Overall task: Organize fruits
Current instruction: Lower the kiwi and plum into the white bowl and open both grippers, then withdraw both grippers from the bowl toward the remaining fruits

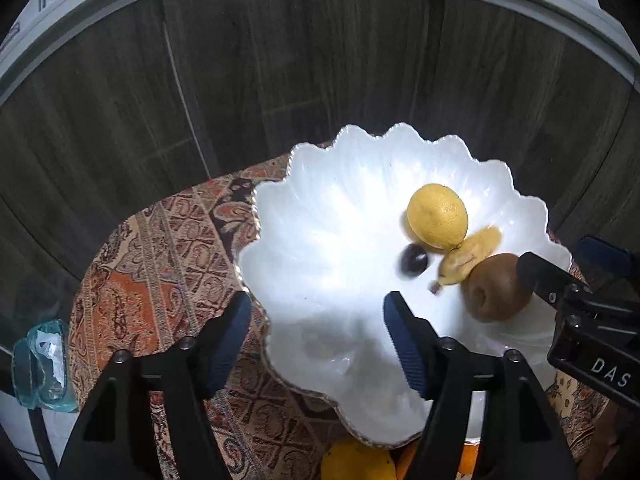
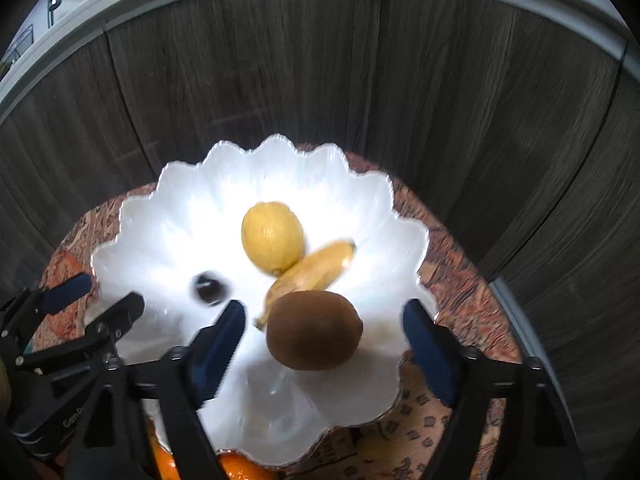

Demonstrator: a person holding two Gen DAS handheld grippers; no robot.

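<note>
The right tongs [image 2: 320,342] stand wide open with the brown fuzzy kiwi [image 2: 314,330] lying between their blue pads, touching neither; it looks as if the fruit is either just set down or about to be taken, and I cannot tell which. The left tongs [image 1: 318,334] are open too and hold nothing, hovering over the near rim of the white scalloped glass bowl [image 1: 352,184], one pad outside it and one above the bowl floor.

Inside the bowl, the kiwi rests against a small yellow banana [image 2: 310,270], which in turn touches the round yellow lemon [image 2: 272,236]. A dark purple plum [image 2: 208,288] sits apart on the left. They gather at the low middle, probably because the sloped sides roll them there.

The bowl stands on a patterned orange-brown cloth [image 1: 132,280] covering the worktop. Orange fruit [image 2: 236,466] waits under the near rim, seemingly still to be put in.
</note>
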